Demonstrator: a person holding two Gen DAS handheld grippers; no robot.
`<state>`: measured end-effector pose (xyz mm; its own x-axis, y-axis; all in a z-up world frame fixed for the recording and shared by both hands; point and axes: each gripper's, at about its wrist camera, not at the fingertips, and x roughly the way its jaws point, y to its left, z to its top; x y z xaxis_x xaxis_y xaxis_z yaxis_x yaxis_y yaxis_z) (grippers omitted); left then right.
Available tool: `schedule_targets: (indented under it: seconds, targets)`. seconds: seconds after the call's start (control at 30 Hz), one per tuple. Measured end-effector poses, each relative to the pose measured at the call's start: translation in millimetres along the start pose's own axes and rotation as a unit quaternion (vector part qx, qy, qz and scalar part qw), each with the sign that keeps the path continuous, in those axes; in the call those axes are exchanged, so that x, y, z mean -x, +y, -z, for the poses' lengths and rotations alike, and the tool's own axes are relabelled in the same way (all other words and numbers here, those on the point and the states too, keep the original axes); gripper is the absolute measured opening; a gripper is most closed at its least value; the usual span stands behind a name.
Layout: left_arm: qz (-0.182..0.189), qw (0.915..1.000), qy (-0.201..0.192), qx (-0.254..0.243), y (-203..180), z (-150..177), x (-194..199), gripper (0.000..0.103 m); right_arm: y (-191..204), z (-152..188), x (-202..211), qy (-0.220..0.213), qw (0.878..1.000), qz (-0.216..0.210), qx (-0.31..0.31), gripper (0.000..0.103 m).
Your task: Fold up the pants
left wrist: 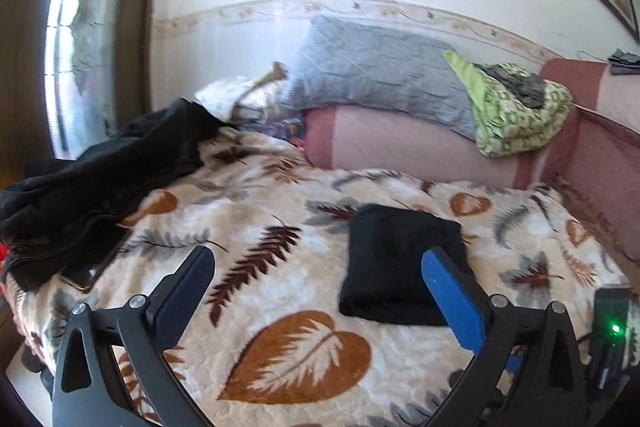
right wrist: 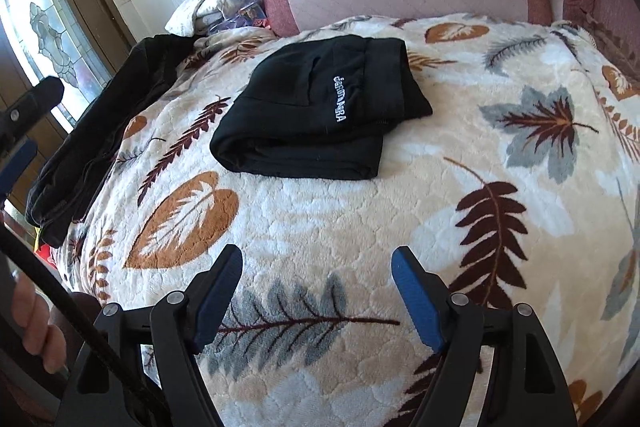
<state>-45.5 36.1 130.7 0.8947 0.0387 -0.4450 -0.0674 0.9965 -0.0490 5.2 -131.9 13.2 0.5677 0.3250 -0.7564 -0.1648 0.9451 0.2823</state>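
Black pants (left wrist: 396,263) lie folded into a compact rectangle on the leaf-patterned blanket (left wrist: 280,307). In the right wrist view the folded pants (right wrist: 320,115) show white lettering on top. My left gripper (left wrist: 316,259) is open and empty, just in front and left of the folded pants; its right finger overlaps their near edge in view. My right gripper (right wrist: 316,263) is open and empty, held above the blanket (right wrist: 360,227) well in front of the pants. The left gripper's finger (right wrist: 44,95) shows at the left edge of the right wrist view.
A pile of other black clothing (left wrist: 88,187) lies on the bed's left side, also seen in the right wrist view (right wrist: 100,139). A grey quilted pillow (left wrist: 376,71), a green patterned bundle (left wrist: 516,111) and a pink cushion (left wrist: 400,143) lie at the back. A window (left wrist: 76,39) is at the left.
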Motion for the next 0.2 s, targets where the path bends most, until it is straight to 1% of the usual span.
schedule_targets:
  seconds: [0.07, 0.2]
  targets:
    - [0.009, 0.9999, 0.013, 0.000, -1.1, 1.4, -2.1, 0.103, 0.8, -0.7, 1.1, -0.002, 1.000, 0.001, 0.002, 0.082]
    - [0.014, 0.9981, 0.059, -0.015, -6.6, 9.8, -17.6, 0.103, 1.2, -0.6, 0.0, 0.004, 1.000, 0.001, 0.001, 0.083]
